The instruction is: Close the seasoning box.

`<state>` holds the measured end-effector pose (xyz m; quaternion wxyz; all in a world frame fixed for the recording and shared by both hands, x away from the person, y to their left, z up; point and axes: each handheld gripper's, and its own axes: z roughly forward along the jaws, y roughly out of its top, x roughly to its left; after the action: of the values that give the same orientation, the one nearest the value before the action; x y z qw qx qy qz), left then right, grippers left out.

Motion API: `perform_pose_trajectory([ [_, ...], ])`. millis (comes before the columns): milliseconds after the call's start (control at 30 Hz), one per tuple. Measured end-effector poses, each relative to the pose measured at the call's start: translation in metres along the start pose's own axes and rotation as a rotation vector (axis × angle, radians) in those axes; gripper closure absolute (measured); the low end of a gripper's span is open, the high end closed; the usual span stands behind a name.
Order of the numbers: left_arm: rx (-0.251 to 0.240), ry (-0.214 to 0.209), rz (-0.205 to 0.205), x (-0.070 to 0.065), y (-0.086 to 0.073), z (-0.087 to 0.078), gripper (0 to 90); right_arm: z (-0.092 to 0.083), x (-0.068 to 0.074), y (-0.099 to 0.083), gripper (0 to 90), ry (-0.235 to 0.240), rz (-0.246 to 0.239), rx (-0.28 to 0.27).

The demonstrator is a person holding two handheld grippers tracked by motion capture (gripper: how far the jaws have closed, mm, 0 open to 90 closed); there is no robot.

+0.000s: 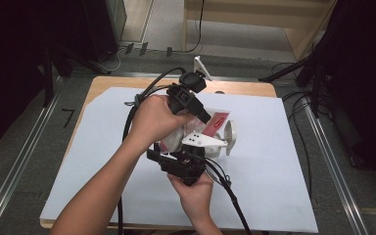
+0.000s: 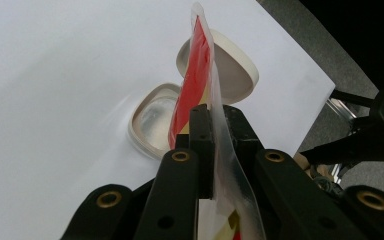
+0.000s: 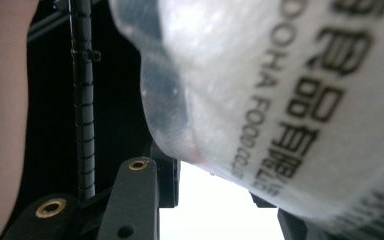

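At about ten o'clock from the table's middle in the high view, the left hand (image 1: 152, 117) grips the left gripper (image 1: 203, 117), which points toward four o'clock. Its jaws are clamped on the bag (image 1: 215, 121) — the left gripper view shows the clear film, red inside, pinched edge-on between the two black pads and rising toward twelve o'clock past them. Just beyond the bag in that view, on the white sheet (image 2: 55, 75), lies an open box (image 2: 152, 120) with its lid (image 2: 235, 70) tipped up at the one o'clock side; in the high view the lid stands just right of the bag, at about three o'clock from it. Below, at six o'clock from the bag, the right hand (image 1: 196, 188) holds the right gripper (image 1: 196, 147) pointing up toward twelve o'clock. In the right gripper view the white, printed lower part of the bag hangs close over the jaws, which stand apart — the left pad is beside the film, but I cannot tell whether it touches. The bag is off the sheet, held between both grippers.
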<state>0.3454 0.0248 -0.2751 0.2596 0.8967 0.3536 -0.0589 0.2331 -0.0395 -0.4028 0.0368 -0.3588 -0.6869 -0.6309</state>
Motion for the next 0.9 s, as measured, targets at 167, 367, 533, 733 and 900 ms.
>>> perform_pose_trajectory([
  [167, -0.002, 0.005, 0.004, -0.0017, -0.0005, -0.0001, 85.3, 0.0004, 0.0, 0.0, 64.1, -0.009, 0.011, -0.007],
  [367, -0.008, 0.004, 0.004, -0.0009, -0.0011, 0.0002, 85.4, 0.0005, 0.0, 0.0, 64.1, -0.011, 0.011, -0.007],
  [533, -0.006, 0.002, 0.006, 0.0008, -0.0013, -0.0003, 85.4, 0.0009, -0.0003, -0.0001, 64.3, -0.016, 0.002, -0.004],
  [733, -0.008, -0.005, 0.005, 0.0004, -0.0006, 0.0006, 85.3, 0.0001, -0.0008, 0.0, 64.3, -0.019, 0.0, -0.002],
  [900, -0.007, -0.003, 0.012, 0.0002, -0.0001, 0.0015, 85.2, -0.0007, -0.0015, -0.0005, 64.3, -0.02, -0.001, -0.003],
])
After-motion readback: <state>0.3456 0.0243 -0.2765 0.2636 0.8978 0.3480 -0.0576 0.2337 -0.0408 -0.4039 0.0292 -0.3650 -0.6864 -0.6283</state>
